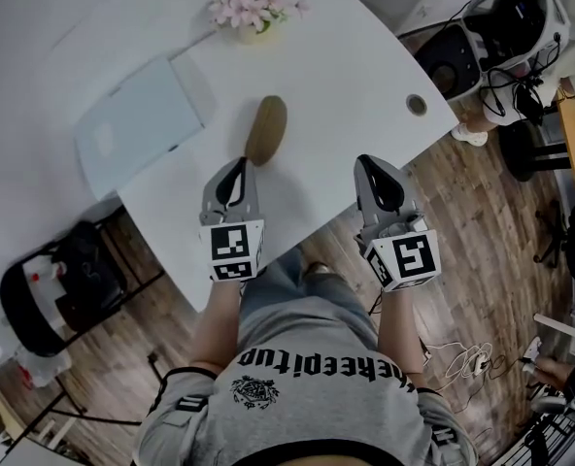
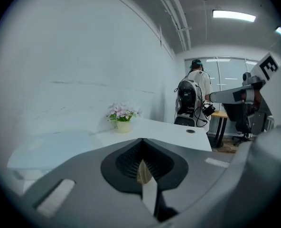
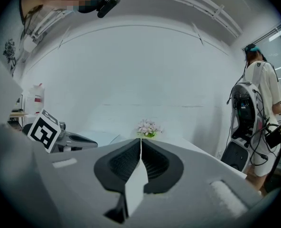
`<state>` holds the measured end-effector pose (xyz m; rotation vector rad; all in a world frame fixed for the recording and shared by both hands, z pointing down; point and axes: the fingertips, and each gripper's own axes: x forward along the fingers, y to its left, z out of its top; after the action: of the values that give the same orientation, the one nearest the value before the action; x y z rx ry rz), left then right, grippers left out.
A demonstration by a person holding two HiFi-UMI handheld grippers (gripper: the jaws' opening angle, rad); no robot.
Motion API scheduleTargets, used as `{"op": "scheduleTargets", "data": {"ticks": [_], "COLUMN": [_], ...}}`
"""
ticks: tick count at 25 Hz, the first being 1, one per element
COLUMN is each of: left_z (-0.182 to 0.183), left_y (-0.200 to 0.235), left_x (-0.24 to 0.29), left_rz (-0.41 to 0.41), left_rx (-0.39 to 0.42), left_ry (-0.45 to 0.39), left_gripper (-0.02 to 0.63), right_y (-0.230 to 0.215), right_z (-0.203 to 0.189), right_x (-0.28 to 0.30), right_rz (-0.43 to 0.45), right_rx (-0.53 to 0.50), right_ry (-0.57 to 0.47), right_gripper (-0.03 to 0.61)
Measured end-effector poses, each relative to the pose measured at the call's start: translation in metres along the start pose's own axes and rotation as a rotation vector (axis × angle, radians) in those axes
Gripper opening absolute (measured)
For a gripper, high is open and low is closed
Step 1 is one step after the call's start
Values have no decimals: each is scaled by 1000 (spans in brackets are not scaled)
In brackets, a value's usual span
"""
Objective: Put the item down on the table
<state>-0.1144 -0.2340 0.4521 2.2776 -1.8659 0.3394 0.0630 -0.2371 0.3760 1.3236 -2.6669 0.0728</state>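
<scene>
A brown oval item (image 1: 267, 127) lies flat on the white table (image 1: 346, 76), just beyond my left gripper (image 1: 241, 163). The gripper's tip is at the item's near end, and its jaws are shut. In the left gripper view the left gripper (image 2: 142, 140) shows its jaws closed, with a thin tan sliver (image 2: 143, 171) in the slit low down; I cannot tell whether that sliver is pinched. My right gripper (image 1: 366, 161) hovers over the table's near right part, shut with nothing in it, as the closed jaws of the right gripper (image 3: 141, 140) confirm.
A pot of pink flowers (image 1: 253, 8) stands at the table's far edge. A pale blue sheet (image 1: 137, 124) lies on the left, and a round cable hole (image 1: 417, 104) is on the right. A black chair (image 1: 64, 280) is at the left, and a person with backpack gear (image 2: 192, 99) stands past the right end.
</scene>
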Motion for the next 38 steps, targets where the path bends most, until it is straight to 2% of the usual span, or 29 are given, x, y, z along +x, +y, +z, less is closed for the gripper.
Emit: {"op": "scheduleTargets", "data": {"ticks": [12, 32, 38], "left_z": [31, 54, 66], "left_y": [-4, -13, -34], "left_x": [-58, -130, -154], "left_rz": [56, 160, 175], "left_rx": [4, 0, 3], "left_ry": [-87, -185, -221], "left_gripper": [15, 17, 17], "right_y": [20, 45, 41], "right_z": [8, 19, 28], "right_x": [-23, -56, -82], "right_rz": [55, 128, 137], "right_rx": [-20, -73, -70], "right_ry": [-30, -71, -109], "right_gripper": [3, 3, 3]}}
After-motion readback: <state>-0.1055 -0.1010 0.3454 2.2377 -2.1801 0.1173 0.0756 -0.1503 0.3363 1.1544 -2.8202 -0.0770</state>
